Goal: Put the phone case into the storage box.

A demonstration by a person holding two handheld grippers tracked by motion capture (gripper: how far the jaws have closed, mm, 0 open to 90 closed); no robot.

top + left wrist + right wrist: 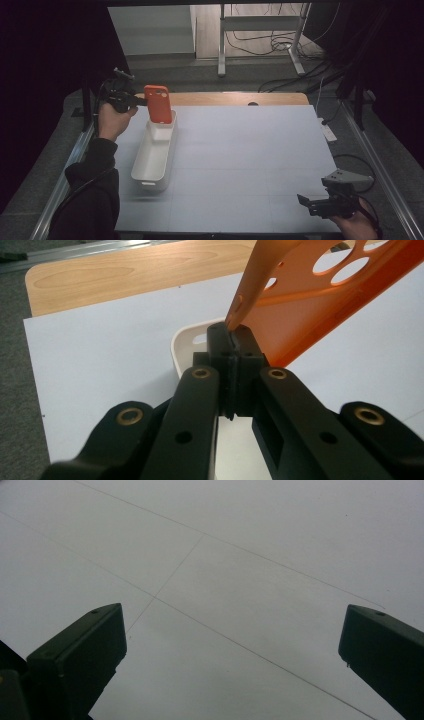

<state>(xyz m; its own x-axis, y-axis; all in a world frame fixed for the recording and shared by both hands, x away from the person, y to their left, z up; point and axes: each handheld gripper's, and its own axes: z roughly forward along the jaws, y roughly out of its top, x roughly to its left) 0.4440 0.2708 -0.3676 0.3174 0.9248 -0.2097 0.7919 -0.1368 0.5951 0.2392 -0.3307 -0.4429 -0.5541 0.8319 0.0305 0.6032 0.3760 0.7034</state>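
An orange phone case [159,104] with round camera cut-outs hangs upright over the far end of a long white bin [154,155]. My left gripper [142,101] is shut on the case's left edge; in the left gripper view the jaws pinch the orange rim [239,315] above the bin's rounded corner [186,342]. My right gripper [306,202] rests low at the table's near right corner, open, with nothing between its jaws; its view looks down on the bare grey-white mat [225,580].
A grey-white mat [250,150] covers the table, with a strip of bare wood [235,98] along the far edge. Metal rails run along both sides. Beyond the table stand a metal frame [260,30] and loose cables on the floor.
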